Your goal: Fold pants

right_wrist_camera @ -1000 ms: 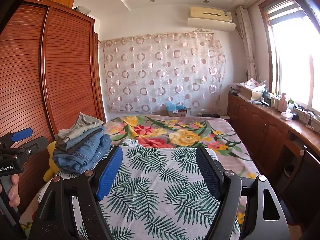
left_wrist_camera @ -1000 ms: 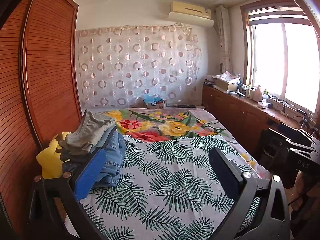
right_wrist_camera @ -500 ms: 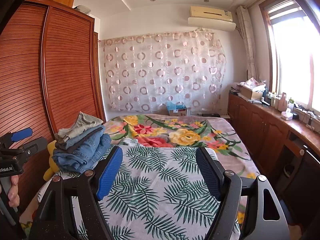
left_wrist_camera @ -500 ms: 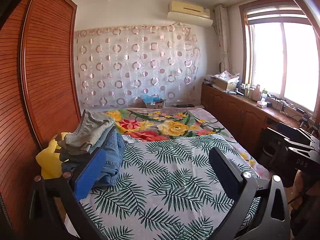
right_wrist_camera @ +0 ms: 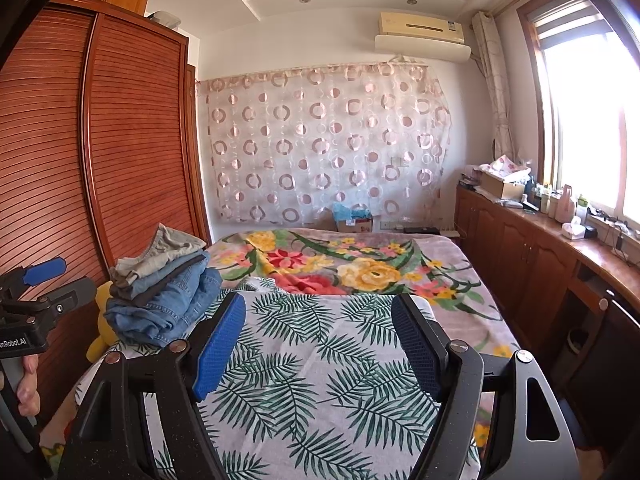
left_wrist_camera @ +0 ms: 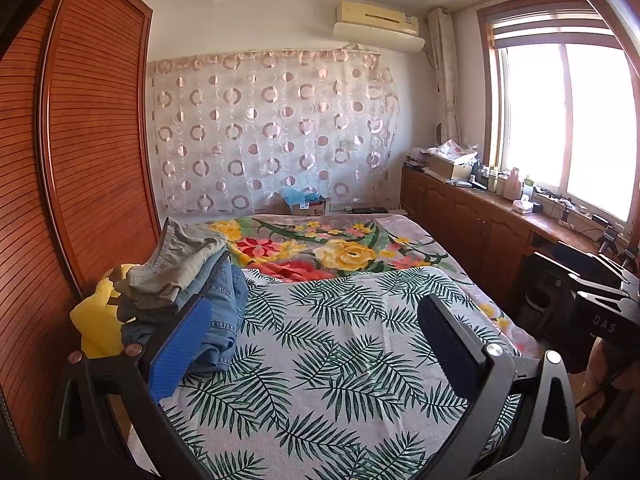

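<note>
Both the left tongs [left_wrist_camera: 308, 344] and right tongs [right_wrist_camera: 318, 344] hang wide and empty above the palm-leaf-print bed sheet [right_wrist_camera: 320, 380]. The stack of denim and khaki pants [right_wrist_camera: 160, 280] sits at the bed's left edge. Taking only the top khaki pair by its waistband would likely avoid dragging the stack.
</note>
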